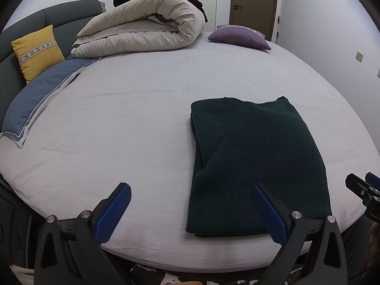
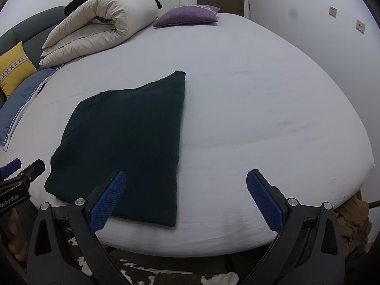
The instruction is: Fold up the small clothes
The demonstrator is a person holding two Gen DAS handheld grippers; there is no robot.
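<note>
The dark green sweater (image 1: 256, 166) lies folded into a neat rectangle near the front edge of the bed (image 1: 142, 118), seemingly done, with both the left gripper (image 1: 190, 213) and right gripper (image 2: 186, 199) fingers apart, holding nothing.

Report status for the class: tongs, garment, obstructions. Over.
Left tongs open, holding nothing. Right tongs open, holding nothing. Dark green knitted garment folded flat on pale grey bed sheet, untouched. Nothing lies between tongs and garment.
</note>
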